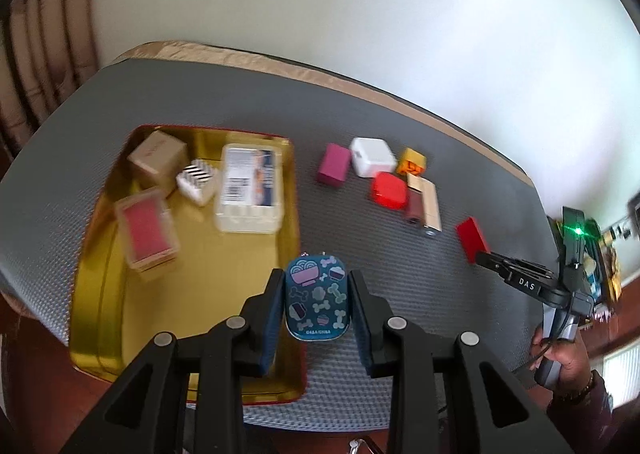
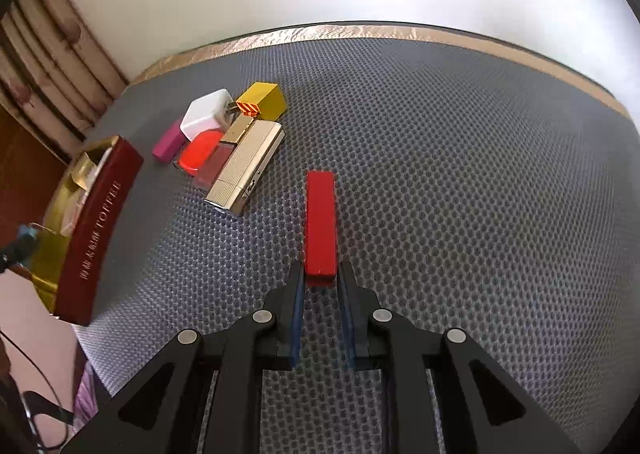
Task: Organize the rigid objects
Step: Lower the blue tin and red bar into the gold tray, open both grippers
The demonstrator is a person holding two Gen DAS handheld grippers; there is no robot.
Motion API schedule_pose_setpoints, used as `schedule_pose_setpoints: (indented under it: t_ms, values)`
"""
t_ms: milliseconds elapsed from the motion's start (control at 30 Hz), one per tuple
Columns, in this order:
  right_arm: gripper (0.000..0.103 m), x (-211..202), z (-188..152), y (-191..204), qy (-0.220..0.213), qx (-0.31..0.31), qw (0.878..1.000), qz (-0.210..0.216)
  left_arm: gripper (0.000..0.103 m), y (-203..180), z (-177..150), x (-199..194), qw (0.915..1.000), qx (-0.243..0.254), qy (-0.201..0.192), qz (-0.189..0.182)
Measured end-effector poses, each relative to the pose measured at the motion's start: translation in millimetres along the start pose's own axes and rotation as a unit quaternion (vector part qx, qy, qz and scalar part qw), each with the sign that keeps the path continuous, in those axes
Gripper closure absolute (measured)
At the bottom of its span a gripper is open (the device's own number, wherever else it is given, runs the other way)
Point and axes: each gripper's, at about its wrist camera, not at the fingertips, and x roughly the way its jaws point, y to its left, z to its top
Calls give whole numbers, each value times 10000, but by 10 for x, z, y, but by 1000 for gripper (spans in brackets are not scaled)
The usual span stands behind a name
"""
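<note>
My left gripper (image 1: 316, 274) is shut on a blue patterned tin (image 1: 317, 300), held above the right edge of the gold tray (image 1: 96, 302). The tray holds a tan box (image 1: 158, 155), a striped box (image 1: 198, 181), a clear box with a red card (image 1: 146, 234) and a white plastic box (image 1: 250, 187). My right gripper (image 2: 320, 274) is open, its fingertips on either side of the near end of a red block (image 2: 320, 221) lying on the mat. The right gripper also shows in the left wrist view (image 1: 486, 258) next to that red block (image 1: 472, 240).
A cluster lies on the grey mat (image 2: 460, 193): magenta block (image 2: 168, 143), white charger (image 2: 206, 117), yellow block (image 2: 262, 103), red rounded case (image 2: 200, 151), gold ribbed box (image 2: 246, 169). The tray's dark red wall (image 2: 100, 234) is at the left. The mat ends at a tan border (image 2: 360, 31).
</note>
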Motion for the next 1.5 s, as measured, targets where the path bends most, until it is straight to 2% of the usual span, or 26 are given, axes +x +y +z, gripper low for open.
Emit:
schedule_pose_setpoints:
  t_ms: [67, 133, 167, 267, 333, 533, 633, 700, 833, 1000, 1133, 1267, 1500]
  values:
    - [72, 41, 47, -14, 56, -4, 10000, -31, 72, 75, 7, -19, 10000, -33, -36, 53]
    - [49, 83, 99, -29, 120, 20, 9999, -2, 72, 140, 14, -26, 9999, -39, -42, 122]
    - [47, 106, 125, -33, 144, 39, 9999, 18, 72, 168, 13, -32, 9999, -46, -46, 139]
    - [53, 158, 163, -38, 210, 56, 9997, -70, 72, 251, 19, -1, 9998, -15, 15, 200]
    - [89, 150, 167, -31, 215, 35, 9997, -71, 72, 320, 26, 52, 9996, -18, 71, 277]
    - [89, 90, 85, -101, 212, 193, 9995, 93, 70, 483, 26, 223, 9987, -76, 298, 402]
    - [89, 17, 39, -149, 216, 387, 9985, 333, 62, 531, 43, 263, 9964, 28, 219, 818]
    - [89, -33, 28, -147, 191, 457, 9977, 453, 61, 582, 70, 283, 9939, 95, 79, 1100]
    - [89, -156, 6, -138, 136, 546, 9962, 668, 61, 747, 113, 273, 9908, -63, 19, 1348]
    - [89, -287, 41, -10, 90, 624, 9932, 979, 59, 1027, -5, 2, 9916, -710, -327, 1027]
    - [89, -342, 71, 122, 68, 592, 9926, 1058, 58, 1172, -140, -113, 9901, -1008, -351, 911]
    - [89, -392, 97, 223, 64, 586, 9926, 1061, 58, 1232, -254, -256, 9896, -1056, -456, 869]
    - [89, -474, 174, 513, 69, 543, 9898, 1313, 58, 1194, -345, -406, 9913, -935, -524, 758]
